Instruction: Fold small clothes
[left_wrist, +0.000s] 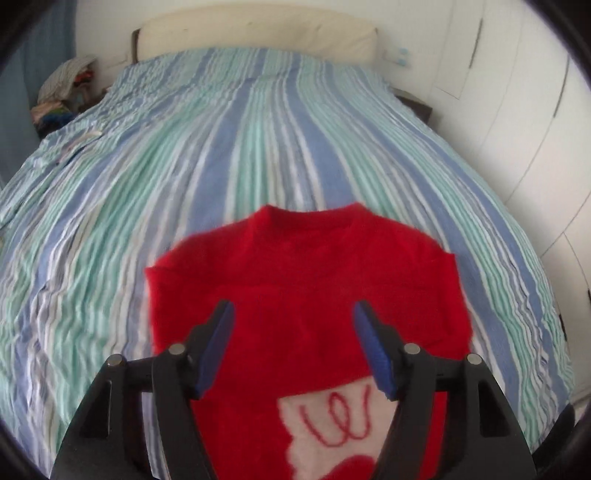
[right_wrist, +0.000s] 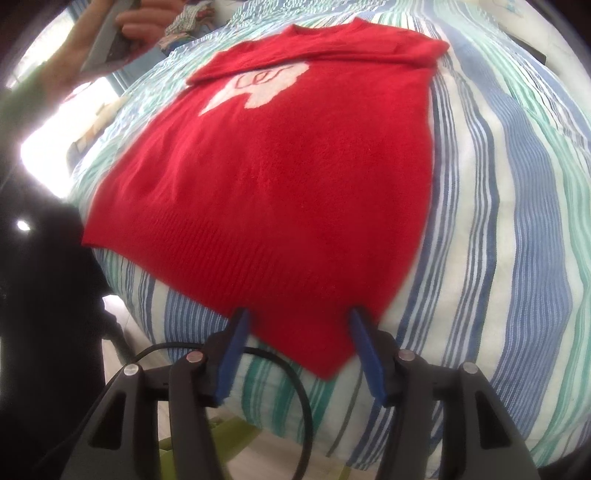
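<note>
A small red sweater (left_wrist: 306, 280) with a white patch bearing a red squiggle lies flat on the striped bed, neck toward the headboard. My left gripper (left_wrist: 293, 308) hovers open over its chest, nothing between the blue pads (left_wrist: 218, 343). In the right wrist view the sweater (right_wrist: 280, 166) stretches away from me, a sleeve folded across its top. My right gripper (right_wrist: 298, 317) stands open at the near hem corner; the cloth lies between the fingers (right_wrist: 364, 350) without being pinched. A hand (right_wrist: 129, 22) holds the left gripper at the upper left.
The blue, green and white striped bedspread (left_wrist: 221, 147) covers the whole bed. A cream pillow (left_wrist: 258, 33) lies at the head, a pile of clothes (left_wrist: 62, 92) beside it on the left. White wardrobe doors (left_wrist: 517, 110) line the right. A black cable (right_wrist: 295, 387) loops under my right gripper.
</note>
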